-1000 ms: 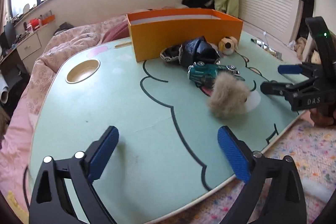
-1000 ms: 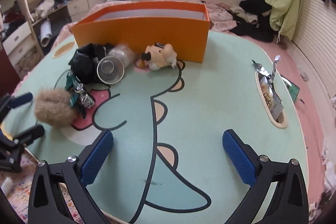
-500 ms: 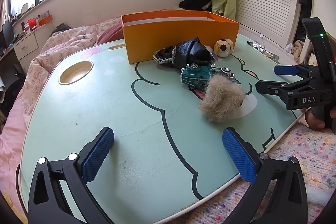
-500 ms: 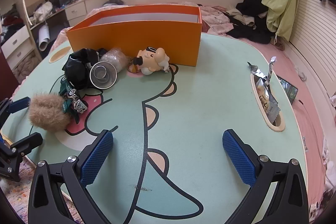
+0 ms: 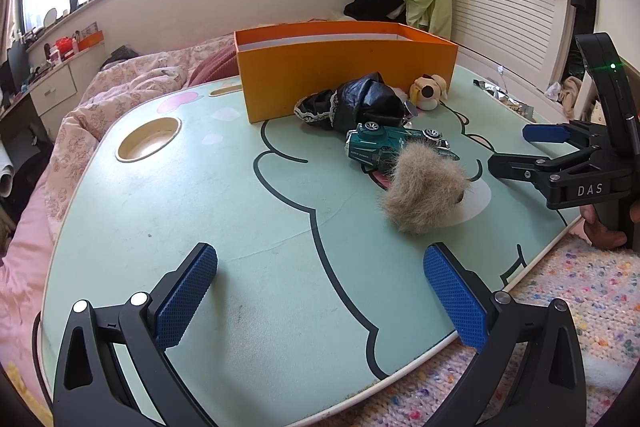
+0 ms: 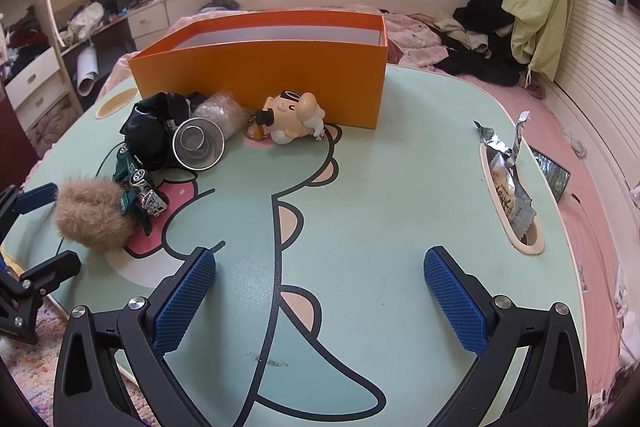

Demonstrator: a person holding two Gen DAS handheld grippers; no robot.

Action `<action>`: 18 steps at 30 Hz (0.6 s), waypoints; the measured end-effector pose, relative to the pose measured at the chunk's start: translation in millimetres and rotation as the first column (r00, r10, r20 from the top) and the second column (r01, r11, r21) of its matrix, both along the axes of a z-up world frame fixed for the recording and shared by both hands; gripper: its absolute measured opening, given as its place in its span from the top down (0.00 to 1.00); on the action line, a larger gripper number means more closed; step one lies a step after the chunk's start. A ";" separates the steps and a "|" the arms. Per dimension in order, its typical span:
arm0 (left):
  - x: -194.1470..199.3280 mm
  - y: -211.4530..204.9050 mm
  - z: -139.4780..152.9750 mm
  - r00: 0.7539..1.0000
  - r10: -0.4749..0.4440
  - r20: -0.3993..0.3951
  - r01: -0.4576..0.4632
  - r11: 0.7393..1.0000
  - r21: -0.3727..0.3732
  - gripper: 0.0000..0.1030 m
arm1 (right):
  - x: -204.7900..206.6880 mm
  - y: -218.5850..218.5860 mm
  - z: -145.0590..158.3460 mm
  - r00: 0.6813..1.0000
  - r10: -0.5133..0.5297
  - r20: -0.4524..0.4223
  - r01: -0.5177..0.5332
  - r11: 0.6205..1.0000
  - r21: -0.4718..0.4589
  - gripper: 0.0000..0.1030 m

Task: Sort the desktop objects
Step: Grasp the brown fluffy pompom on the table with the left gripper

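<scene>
An orange box [image 5: 344, 67] [image 6: 260, 67] stands open-topped at the far side of the green cartoon table [image 5: 200, 211]. In front of it lie a black cloth bundle [image 5: 360, 103], a green toy car [image 5: 384, 147], a beige fur ball [image 5: 424, 191] [image 6: 94, 215], a metal cup [image 6: 198, 143] on its side and a cream figurine [image 6: 294, 119]. My left gripper [image 5: 320, 267] hovers open over the near table edge, left of the fur ball. My right gripper [image 6: 320, 267] is open and empty, and in the left wrist view it [image 5: 516, 149] sits just right of the fur ball.
A round cup recess [image 5: 148, 143] is set in the table's left side. A long slot [image 6: 520, 243] on the right holds a foil snack packet [image 6: 508, 187], with a phone [image 6: 554, 173] beyond it. A pink-quilted bed [image 5: 100, 107] surrounds the table; a speckled rug [image 5: 580, 287] lies below.
The left gripper levelled out from a slight tilt and the right view steadied and drew back a little. The objects on the table stayed put, and both grippers stayed open.
</scene>
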State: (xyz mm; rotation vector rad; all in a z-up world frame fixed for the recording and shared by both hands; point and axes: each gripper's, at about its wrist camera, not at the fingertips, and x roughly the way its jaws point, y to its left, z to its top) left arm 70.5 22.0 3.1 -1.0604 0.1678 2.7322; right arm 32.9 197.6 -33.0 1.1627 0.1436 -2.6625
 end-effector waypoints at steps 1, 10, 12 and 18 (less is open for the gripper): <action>1.4 1.6 0.8 1.000 -0.003 -0.006 0.003 1.000 -0.010 0.00 | -0.1 0.0 0.1 1.000 0.000 0.000 0.000 1.000 0.000 0.00; -13.3 20.5 30.9 0.987 -0.159 0.011 0.156 0.978 0.135 0.01 | 0.2 0.0 0.0 1.000 0.000 0.000 0.000 1.000 0.000 0.00; -25.3 25.9 35.2 0.982 -0.189 0.022 0.182 0.969 0.166 0.06 | 0.3 -0.1 0.0 1.000 0.000 -0.001 0.000 1.000 0.000 0.00; -47.6 46.3 19.0 0.965 -0.240 0.109 0.226 0.966 0.129 0.64 | 0.8 -1.0 1.3 1.000 0.001 -0.002 -0.001 1.000 -0.001 0.00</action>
